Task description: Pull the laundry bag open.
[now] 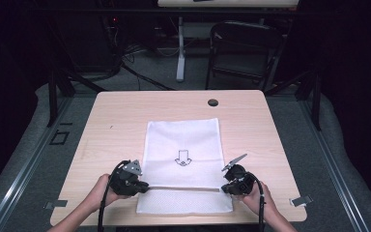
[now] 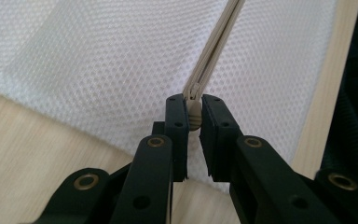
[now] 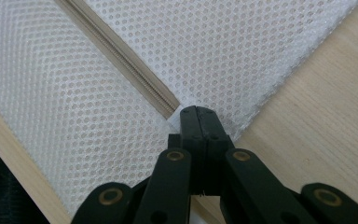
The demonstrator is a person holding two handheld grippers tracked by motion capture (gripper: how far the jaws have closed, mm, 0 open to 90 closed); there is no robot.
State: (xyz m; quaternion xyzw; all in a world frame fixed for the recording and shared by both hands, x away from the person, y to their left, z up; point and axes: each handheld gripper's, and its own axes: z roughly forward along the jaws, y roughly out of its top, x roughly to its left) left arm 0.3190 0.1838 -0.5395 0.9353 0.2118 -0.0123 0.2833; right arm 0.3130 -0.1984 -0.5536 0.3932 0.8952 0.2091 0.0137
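Now the left gripper pinches the beige zipper pull of the white mesh laundry bag, while the right gripper, jaws fully together, clamps the bag's mesh at the zipper's end.

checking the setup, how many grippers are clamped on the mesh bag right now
2. The left gripper pinches the zipper pull at the left end of the mesh bag; the right gripper is shut on the bag's fabric at the zipper's right end.
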